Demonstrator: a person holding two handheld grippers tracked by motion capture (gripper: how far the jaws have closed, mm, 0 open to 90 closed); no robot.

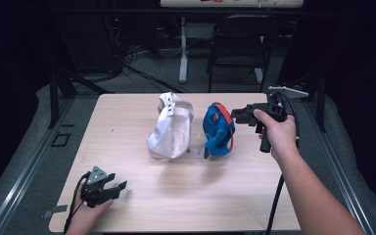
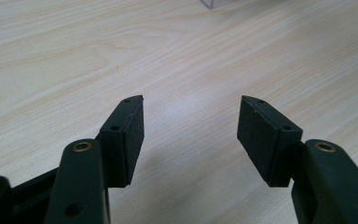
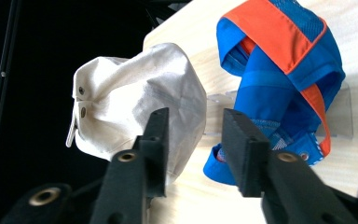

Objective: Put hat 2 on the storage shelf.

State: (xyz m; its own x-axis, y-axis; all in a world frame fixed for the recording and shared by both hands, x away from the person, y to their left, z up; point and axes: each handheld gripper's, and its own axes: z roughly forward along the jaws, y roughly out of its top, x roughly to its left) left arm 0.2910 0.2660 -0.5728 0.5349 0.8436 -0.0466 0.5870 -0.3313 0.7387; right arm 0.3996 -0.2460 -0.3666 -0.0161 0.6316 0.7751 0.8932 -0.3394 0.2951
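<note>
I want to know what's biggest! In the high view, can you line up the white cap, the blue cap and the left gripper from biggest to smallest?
1. white cap
2. blue cap, a bit smaller
3. left gripper, smallest, though it sits nearer the camera

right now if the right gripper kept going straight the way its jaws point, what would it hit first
Most likely the blue and orange cap. In the high view the right gripper points leftward with its open jaws right beside that cap. The white cap lies farther along. Depth is hard to judge, so it might graze the clear stand too.
</note>
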